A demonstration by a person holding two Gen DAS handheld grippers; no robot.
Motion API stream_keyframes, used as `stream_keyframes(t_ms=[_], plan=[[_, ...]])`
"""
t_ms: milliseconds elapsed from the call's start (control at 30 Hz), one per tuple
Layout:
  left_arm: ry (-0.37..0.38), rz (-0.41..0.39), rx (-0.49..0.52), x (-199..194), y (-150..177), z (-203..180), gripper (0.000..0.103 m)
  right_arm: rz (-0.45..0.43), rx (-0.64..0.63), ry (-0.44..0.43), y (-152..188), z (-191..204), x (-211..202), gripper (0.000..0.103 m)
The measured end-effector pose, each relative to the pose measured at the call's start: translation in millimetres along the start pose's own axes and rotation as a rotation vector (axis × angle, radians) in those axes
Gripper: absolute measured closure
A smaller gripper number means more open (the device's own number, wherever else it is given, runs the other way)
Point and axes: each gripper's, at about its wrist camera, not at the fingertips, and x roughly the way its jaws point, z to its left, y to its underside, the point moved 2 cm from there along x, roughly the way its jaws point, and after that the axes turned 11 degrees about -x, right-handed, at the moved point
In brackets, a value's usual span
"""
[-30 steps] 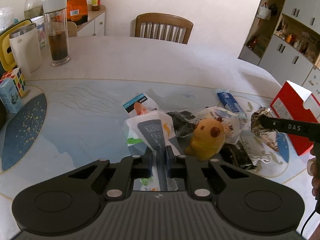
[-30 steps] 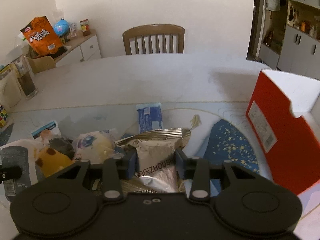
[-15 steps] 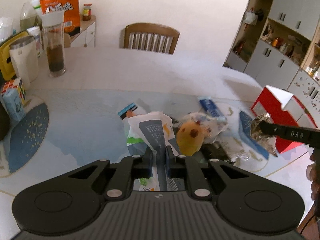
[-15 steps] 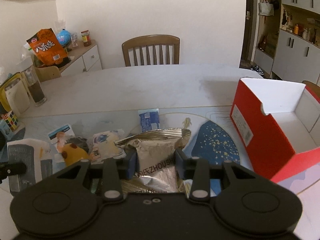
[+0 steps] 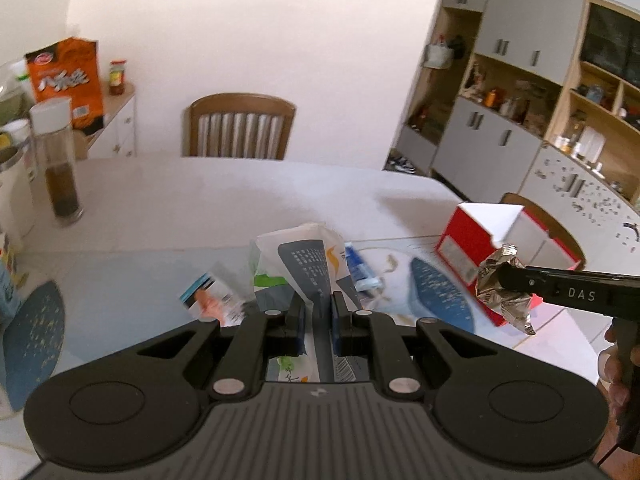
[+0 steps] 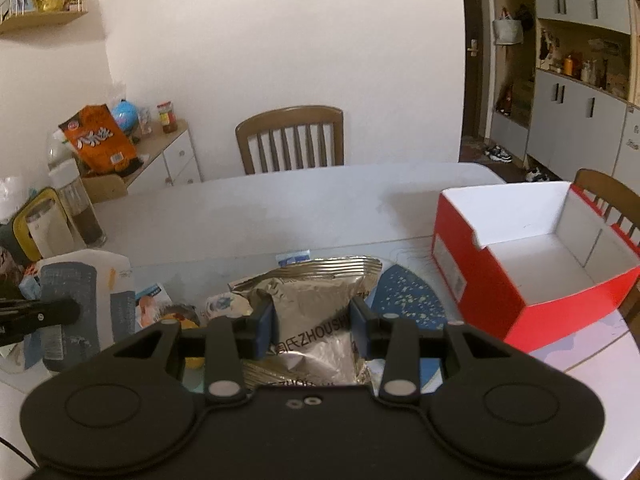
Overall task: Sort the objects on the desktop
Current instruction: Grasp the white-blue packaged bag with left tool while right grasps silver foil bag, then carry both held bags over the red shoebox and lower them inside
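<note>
Currently the left gripper (image 5: 318, 312) is clamping a white packet (image 5: 308, 264), holding it above the table (image 5: 224, 200). The right gripper (image 6: 312, 326) is pinching a silver foil bag (image 6: 312, 300) raised left of the open red box (image 6: 532, 276).

A wooden chair (image 6: 290, 138) stands against the pale wall (image 6: 280, 40); grey cabinets (image 6: 576, 116) line the right.

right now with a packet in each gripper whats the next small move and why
Probably carry the right gripper with its silver snack bag rightward over the open red box and let go there: the box looks empty, sits just right of the bag, and the bag is already lifted.
</note>
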Motion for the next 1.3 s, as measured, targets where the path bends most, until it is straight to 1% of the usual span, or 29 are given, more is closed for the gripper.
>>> stream_keyframes(t_ms=[167,300,500,600,733,1000,1300], plan=[[0.039,-0.031,0.036,-2.9,-8.7,-18.8,0.092,-0.032,0.016,0.014,-5.2,-12.0,-14.5,0.064],[0.04,-0.044,0.05,2.3,-13.7,-33.1,0.092,-0.054,0.031,0.038,-4.9,-28.0,-19.7,0.064],[0.043,-0.053,0.053,17.0,-15.9,-63.1,0.092,-0.059,0.053,0.042,0.3,-61.5,-20.1,0.064],[0.018,-0.056,0.053,27.2,-14.4,-81.2,0.092,-0.065,0.043,0.046,0.6,-79.6,-18.6,0.064],[0.015,-0.055,0.045,44.1,-12.8,-111.5,0.092,-0.064,0.025,0.042,-1.8,-108.0,-13.7,0.064],[0.038,-0.046,0.055,83.4,-11.0,-179.2,0.092,-0.074,0.016,0.036,-7.1,-176.5,-6.3,0.064],[0.066,0.005,0.088,131.4,-6.9,-254.9,0.092,-0.039,0.019,0.022,-5.9,-241.2,6.6,0.064]])
